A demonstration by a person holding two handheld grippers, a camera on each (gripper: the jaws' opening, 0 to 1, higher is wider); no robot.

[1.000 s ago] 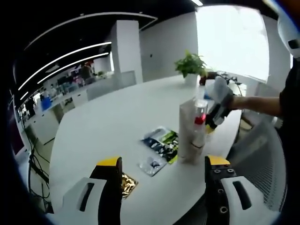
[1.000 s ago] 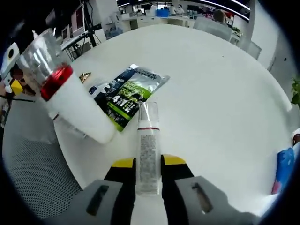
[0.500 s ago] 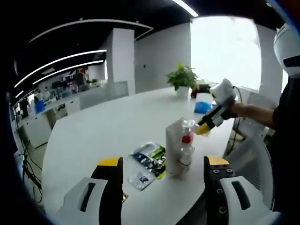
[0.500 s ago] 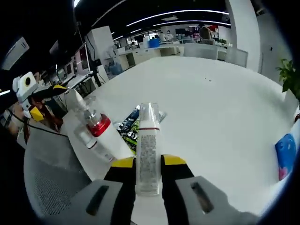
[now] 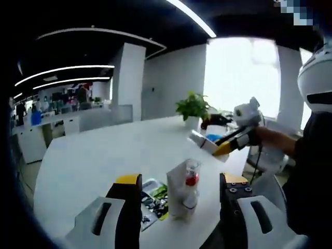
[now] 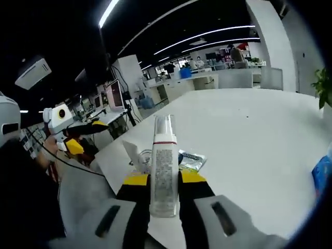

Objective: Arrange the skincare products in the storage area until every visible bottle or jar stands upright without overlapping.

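Two containers stand upright at the table (image 5: 93, 161) near edge: red-collared bottle (image 5: 191, 182), white tube (image 5: 176, 193) touching it | right tongs (image 6: 164, 182) clamp clear-capped pump bottle (image 6: 164, 171), aloft, still to place | left tongs (image 5: 174, 182) spread wide, empty | sachets (image 5: 154, 193) lie flat beside | task partway

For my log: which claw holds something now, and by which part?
The right claw holds a clear-capped bottle by its lower body. The left claw is open, holding nothing.
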